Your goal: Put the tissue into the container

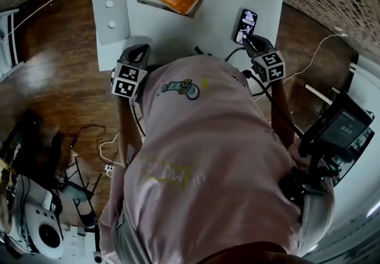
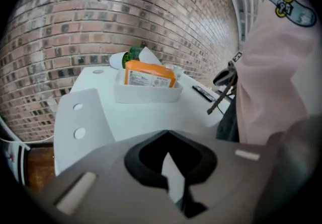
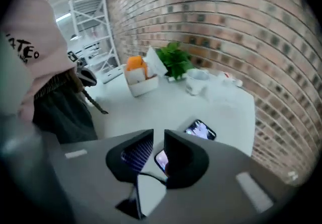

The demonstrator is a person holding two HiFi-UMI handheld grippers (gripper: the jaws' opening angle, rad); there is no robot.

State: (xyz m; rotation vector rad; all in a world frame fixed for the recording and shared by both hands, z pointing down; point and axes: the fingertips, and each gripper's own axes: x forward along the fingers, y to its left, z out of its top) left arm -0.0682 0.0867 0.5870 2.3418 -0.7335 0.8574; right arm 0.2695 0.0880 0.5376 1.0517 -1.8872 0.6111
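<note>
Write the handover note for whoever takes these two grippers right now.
Left gripper: jaws together, holding nothing, at the near edge of the white table.
Right gripper: jaws a narrow gap apart with nothing between them, just short of the phone.
Things: the orange tissue pack sits inside the white container at the far side of the table, beside the plant.
Done: the tissue appears to be in the container already.
Left: probably nothing; check that the pack is seated, and keep both grippers clear of the phone.
</note>
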